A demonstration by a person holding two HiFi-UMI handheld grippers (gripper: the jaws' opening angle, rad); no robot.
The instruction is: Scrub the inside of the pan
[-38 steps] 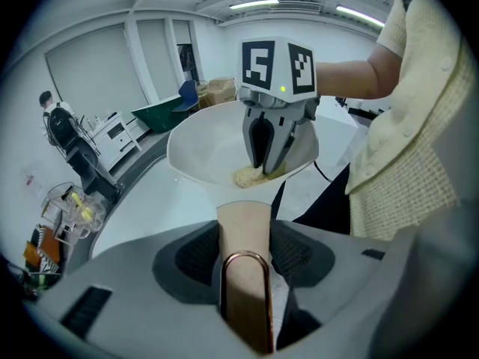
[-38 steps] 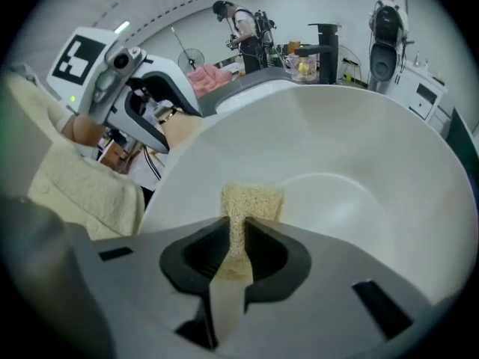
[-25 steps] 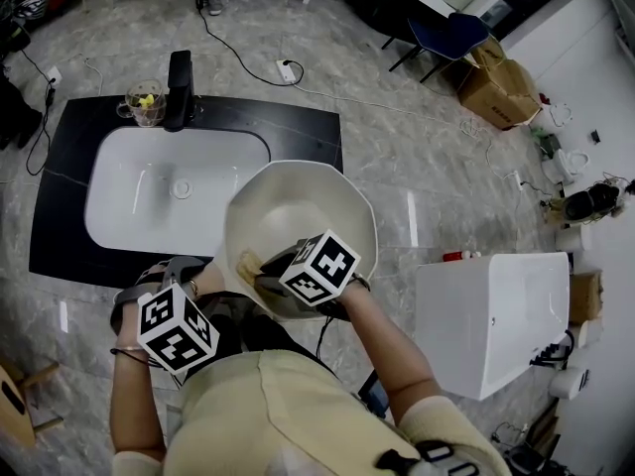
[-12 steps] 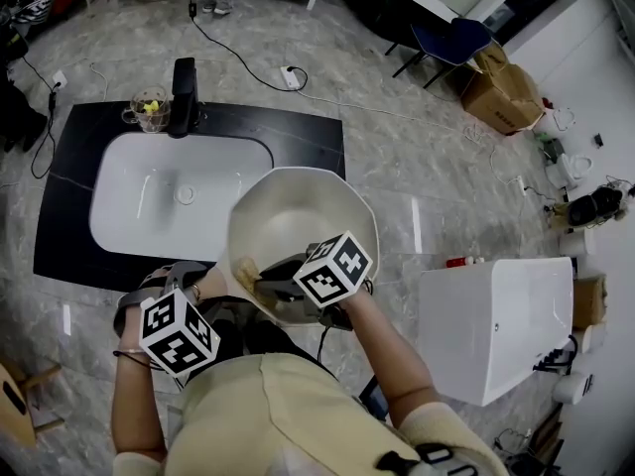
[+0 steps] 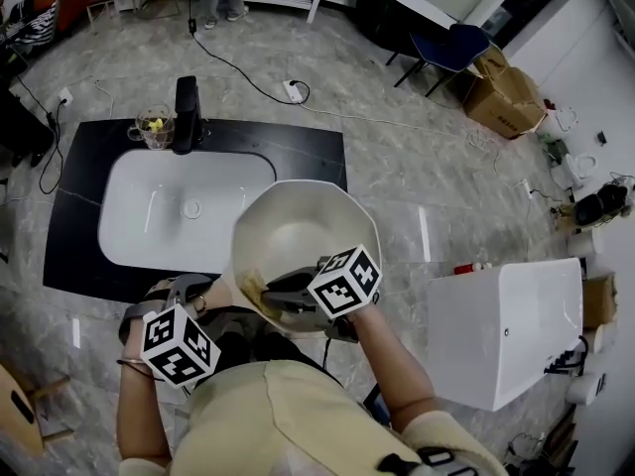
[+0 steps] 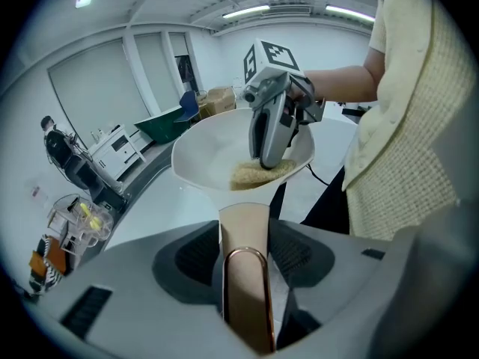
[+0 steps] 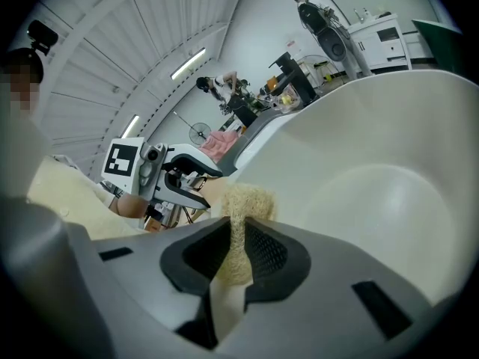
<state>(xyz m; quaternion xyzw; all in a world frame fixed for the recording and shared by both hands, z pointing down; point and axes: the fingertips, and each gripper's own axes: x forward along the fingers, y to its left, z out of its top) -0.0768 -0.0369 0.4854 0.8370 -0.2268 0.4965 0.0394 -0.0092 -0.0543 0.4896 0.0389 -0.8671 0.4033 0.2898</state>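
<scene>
**A:** Where's the pan (image 5: 298,228) right now?

**B:** Held up over the black worktop's (image 5: 74,236) near-right corner, by the white sink (image 5: 149,211). The left tongs (image 6: 247,275) are clamped on its handle (image 6: 245,230). The right tongs (image 7: 236,253) are squeezing a scrub pad (image 7: 247,199) against the inside.

**A:** And the room?

**B:** Grey marbled floor (image 5: 417,167), loose cables (image 5: 238,67), a cardboard box (image 5: 506,97), and a white cabinet (image 5: 506,325) on the right.

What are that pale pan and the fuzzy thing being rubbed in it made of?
The pan looks like smooth cream enamel or ceramic coating, softly glossy; the base material is unclear. Its handle is matte beige with a copper-coloured loop. The scrubber in the right claw looks like coarse, tan, loose fibre, perhaps loofah.
</scene>
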